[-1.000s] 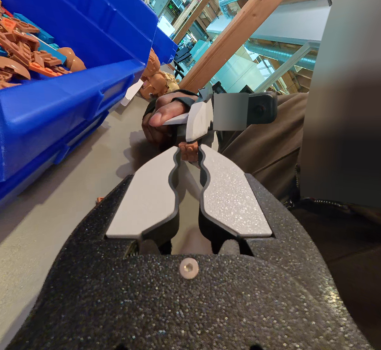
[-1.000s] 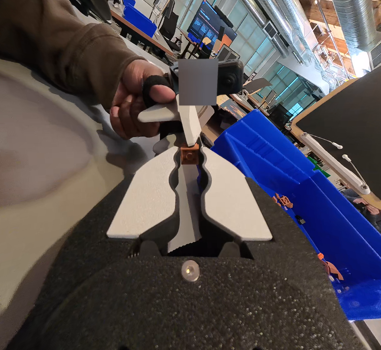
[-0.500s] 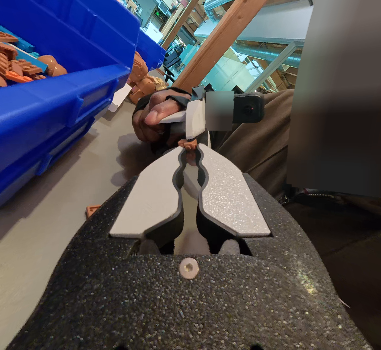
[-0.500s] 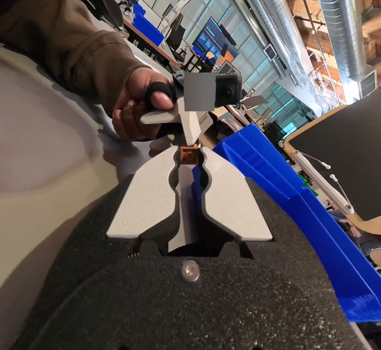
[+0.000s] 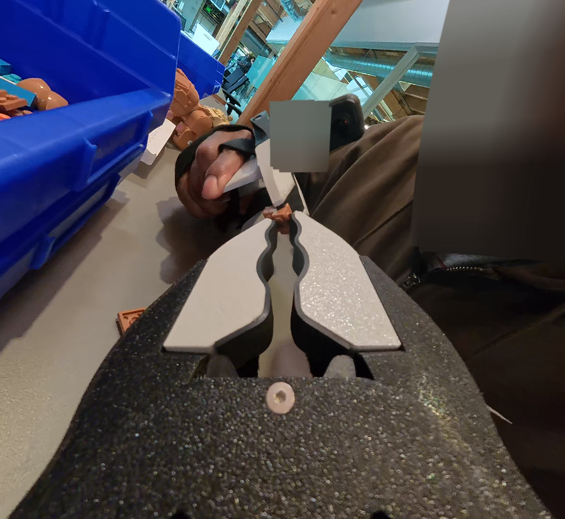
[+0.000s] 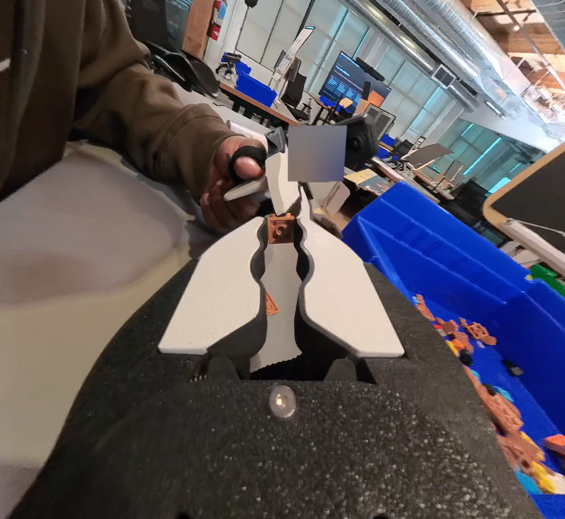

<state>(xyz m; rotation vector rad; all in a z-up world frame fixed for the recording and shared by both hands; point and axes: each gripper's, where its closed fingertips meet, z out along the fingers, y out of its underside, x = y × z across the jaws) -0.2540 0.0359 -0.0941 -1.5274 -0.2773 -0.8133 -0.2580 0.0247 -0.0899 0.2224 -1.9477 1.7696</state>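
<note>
Grippers meet tip to tip above the grey table (image 5: pixel 76 275). Left gripper (image 5: pixel 282 224) clenches a brown brick (image 5: pixel 282 217); right gripper (image 6: pixel 279 230) grips a brown plate (image 6: pixel 279 229). Blue bin (image 5: pixel 76 137) of brown pieces sits beside. No writing is legible.

A: What kind of place is this?
B: Open-plan lab/workshop: exposed ducts (image 6: pixel 406 9), timber beams (image 5: pixel 308 30), glass partitions, a wall screen (image 6: pixel 351 82), desks with blue parts bins (image 6: pixel 434 247).
</note>
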